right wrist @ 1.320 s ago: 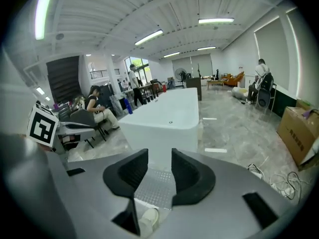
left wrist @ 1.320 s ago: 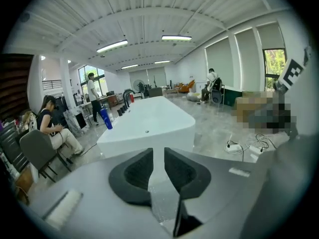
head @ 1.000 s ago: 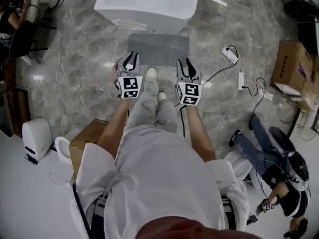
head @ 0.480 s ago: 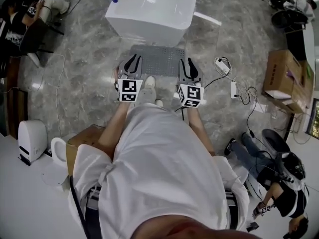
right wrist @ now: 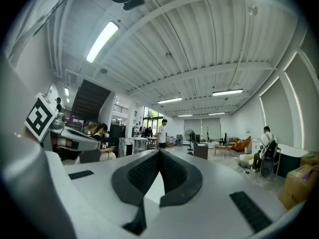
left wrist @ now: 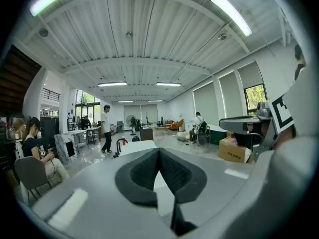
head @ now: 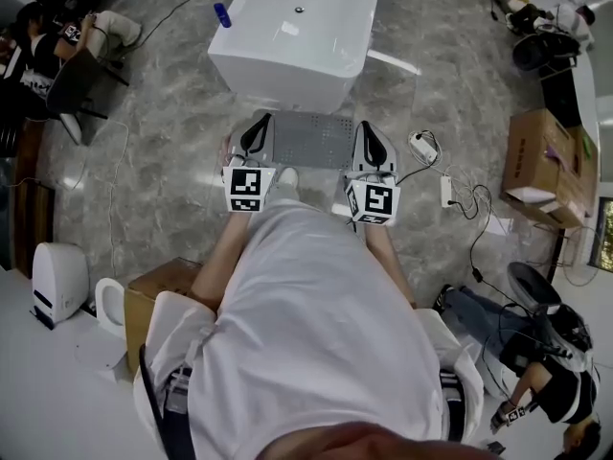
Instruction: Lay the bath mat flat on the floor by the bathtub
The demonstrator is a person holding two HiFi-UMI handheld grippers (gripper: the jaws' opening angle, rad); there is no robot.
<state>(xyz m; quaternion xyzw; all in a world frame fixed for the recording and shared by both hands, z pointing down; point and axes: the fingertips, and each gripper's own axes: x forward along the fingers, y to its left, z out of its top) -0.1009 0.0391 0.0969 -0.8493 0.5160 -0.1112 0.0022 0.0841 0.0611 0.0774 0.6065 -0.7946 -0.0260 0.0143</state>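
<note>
The grey bath mat [head: 312, 140] lies flat on the marble floor right against the short end of the white bathtub [head: 287, 65]. My left gripper [head: 259, 127] hovers over the mat's left edge and my right gripper [head: 370, 138] over its right edge, both well above the floor. Both have just been closing, and nothing is between their jaws. In the left gripper view the left gripper [left wrist: 158, 151] shows dark pads meeting at the tip. The right gripper [right wrist: 159, 152] looks the same in its own view. Both views face across the room, not at the mat.
A power strip [head: 422, 147] and cables lie right of the mat. Cardboard boxes [head: 537, 153] stand further right, another box [head: 158, 286] at my left. A blue bottle [head: 222, 14] stands beside the tub. Seated people are at the far left [head: 57, 41] and lower right.
Both grippers have risen away from the floor and the mat, and their jaws have shut. The head view has lifted too, so more of the bathtub shows.
</note>
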